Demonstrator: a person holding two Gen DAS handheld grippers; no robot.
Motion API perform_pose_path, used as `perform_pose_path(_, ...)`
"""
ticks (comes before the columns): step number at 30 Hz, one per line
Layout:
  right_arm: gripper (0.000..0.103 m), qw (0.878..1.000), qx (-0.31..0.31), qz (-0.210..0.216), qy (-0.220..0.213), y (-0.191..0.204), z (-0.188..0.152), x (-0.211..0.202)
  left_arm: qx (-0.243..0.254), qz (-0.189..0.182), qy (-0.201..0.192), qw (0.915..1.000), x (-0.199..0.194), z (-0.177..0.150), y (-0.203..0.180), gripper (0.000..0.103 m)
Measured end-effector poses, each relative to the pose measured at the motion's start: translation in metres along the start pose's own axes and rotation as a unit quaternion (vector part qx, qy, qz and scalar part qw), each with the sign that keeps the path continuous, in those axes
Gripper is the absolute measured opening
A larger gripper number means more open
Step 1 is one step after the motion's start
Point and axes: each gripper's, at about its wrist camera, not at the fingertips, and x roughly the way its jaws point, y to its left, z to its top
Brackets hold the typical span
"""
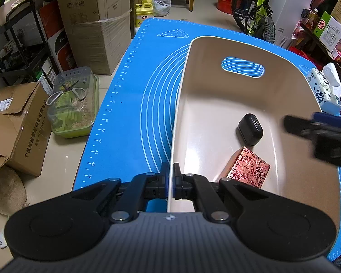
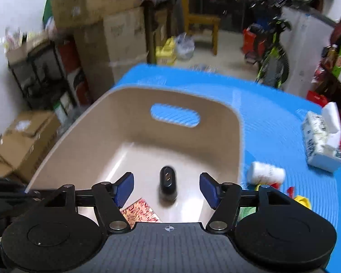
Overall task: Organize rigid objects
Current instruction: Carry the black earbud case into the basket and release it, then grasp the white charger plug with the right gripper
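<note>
A beige plastic basket [image 1: 216,50] with a handle slot stands on the blue mat [image 1: 129,104]. Inside lie a black earbud case [image 1: 250,128] and a red floral patterned box [image 1: 250,167]. My left gripper [image 1: 170,174] is shut on the basket's near left rim. My right gripper [image 2: 167,186] is open and empty above the basket [image 2: 216,113], over the black case [image 2: 168,182] and the patterned box [image 2: 141,212]. It also shows at the right edge of the left wrist view [image 1: 311,129].
On the mat right of the basket lie a white bottle [image 2: 267,174], small yellow and red items [image 2: 302,199] and a tissue pack [image 2: 320,141]. Cardboard boxes [image 1: 95,22], a clear container with scissors [image 1: 72,102] and a bicycle [image 1: 257,11] stand around the table.
</note>
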Motion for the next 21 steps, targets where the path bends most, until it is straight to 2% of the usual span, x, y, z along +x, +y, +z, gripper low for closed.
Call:
perform_pose_path(4,0.072,0.999,0.023,-0.016,-0.017,-0.025,-0.002,-0.027,0.0,0.0,0.0,1.0,0.0,0.0,0.0,0.005)
perform_pose_path(10,0.075,0.998,0.041,-0.046,-0.017,-0.066,-0.019,-0.056,-0.001,0.0,0.0,1.0,0.0,0.0,0.0,0.005)
perform_pose_path(15,0.076,0.996,0.05,-0.077,0.003,-0.091,-0.047,-0.062,0.0,0.001,0.001,1.0,0.0,0.0,0.001,0.005)
perform_pose_path(21,0.076,0.993,0.069,-0.081,0.056,-0.108,-0.085,-0.045,0.0,0.002,0.001,1.0,0.0,0.001,0.0,0.005)
